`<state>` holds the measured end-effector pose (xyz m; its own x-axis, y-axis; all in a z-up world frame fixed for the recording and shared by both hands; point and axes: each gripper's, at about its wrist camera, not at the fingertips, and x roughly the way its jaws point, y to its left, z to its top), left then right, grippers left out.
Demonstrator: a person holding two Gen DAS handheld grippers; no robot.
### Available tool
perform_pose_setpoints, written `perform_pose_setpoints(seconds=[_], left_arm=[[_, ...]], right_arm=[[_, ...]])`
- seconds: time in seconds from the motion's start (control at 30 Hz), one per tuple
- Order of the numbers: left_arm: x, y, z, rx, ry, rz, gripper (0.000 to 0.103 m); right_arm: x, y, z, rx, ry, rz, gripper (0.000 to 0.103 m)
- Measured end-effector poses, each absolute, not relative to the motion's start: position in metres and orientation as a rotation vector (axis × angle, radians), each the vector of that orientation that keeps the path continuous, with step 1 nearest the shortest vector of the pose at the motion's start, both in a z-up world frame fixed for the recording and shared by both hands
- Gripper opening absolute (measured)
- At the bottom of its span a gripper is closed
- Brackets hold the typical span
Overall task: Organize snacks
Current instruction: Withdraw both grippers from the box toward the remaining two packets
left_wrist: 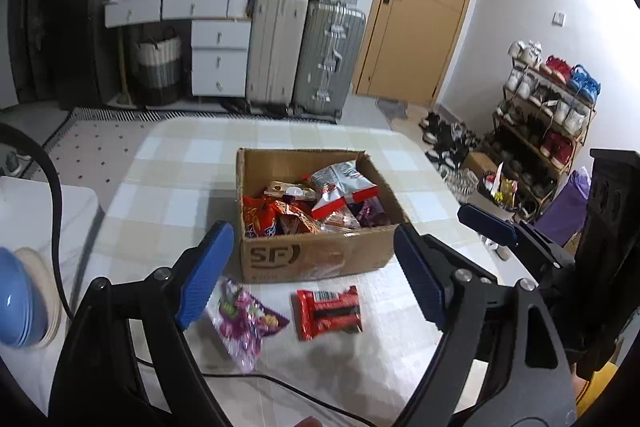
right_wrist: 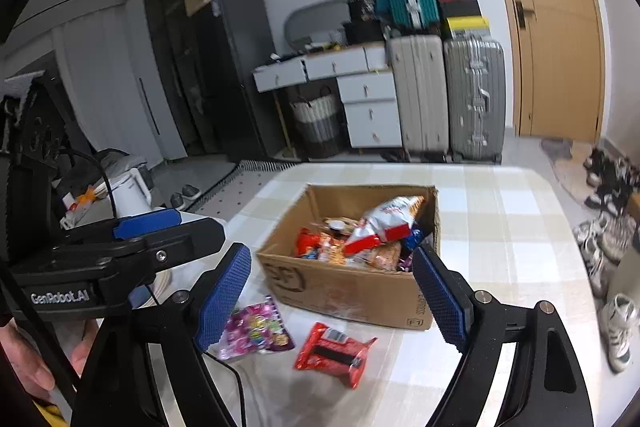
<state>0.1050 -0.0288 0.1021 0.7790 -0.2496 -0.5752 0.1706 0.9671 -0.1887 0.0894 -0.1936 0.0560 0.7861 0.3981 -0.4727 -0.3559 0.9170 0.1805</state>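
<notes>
On the table with the pale checked cloth (left_wrist: 180, 163) sits an open brown cardboard box (left_wrist: 316, 255), its flaps folded away so that packets can be dropped straight in; it is already heaped with snack bags, a silver-and-red crisp bag (left_wrist: 340, 183) lying on top. Just in front of the box, on the bare cloth, two snacks lie loose and apart from each other: a red rectangular wrapped snack pack (left_wrist: 328, 313) and, to its left, a pink-and-purple crinkled sweet bag (left_wrist: 244, 323), presumably the ones not yet sorted. Both tools hang above these two, angled down toward them. The left gripper (left_wrist: 308, 279) has its blue-padded jaws spread wide with nothing between them, and the right gripper (right_wrist: 332, 301) is likewise wide apart and empty, probably readied so each can drop onto a packet.
</notes>
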Motion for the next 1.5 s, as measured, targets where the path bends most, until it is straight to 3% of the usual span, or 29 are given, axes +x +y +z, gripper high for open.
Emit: perform_pose_setpoints(seconds=[0.33, 0.43, 0.5, 0.67, 0.87, 1.3, 1.5], left_arm=[[-0.04, -0.013, 0.147, -0.135, 0.517, -0.183, 0.084], [-0.076, -0.009, 0.152, -0.136, 0.488, -0.159, 0.09], [-0.096, -0.005, 0.151, -0.143, 0.479, -0.139, 0.103], [-0.131, 0.01, 0.138, -0.182, 0.482, -0.144, 0.102], [-0.11, 0.023, 0.103, -0.17, 0.488, -0.099, 0.102], [0.03, 0.043, 0.007, -0.186, 0.652, -0.025, 0.102], [0.069, 0.046, -0.01, -0.114, 0.709, 0.034, 0.102]], right_arm=[[-0.005, -0.176, 0.091, 0.055, 0.404, 0.501, 0.092], [-0.029, -0.171, 0.091, 0.067, 0.383, 0.517, 0.096], [-0.039, -0.17, 0.088, 0.091, 0.387, 0.531, 0.097], [-0.063, -0.162, 0.07, 0.068, 0.402, 0.531, 0.097], [-0.046, -0.156, 0.035, 0.038, 0.464, 0.508, 0.101], [0.053, -0.152, -0.026, -0.002, 0.561, 0.435, 0.101], [0.072, -0.16, -0.055, 0.036, 0.588, 0.43, 0.101]])
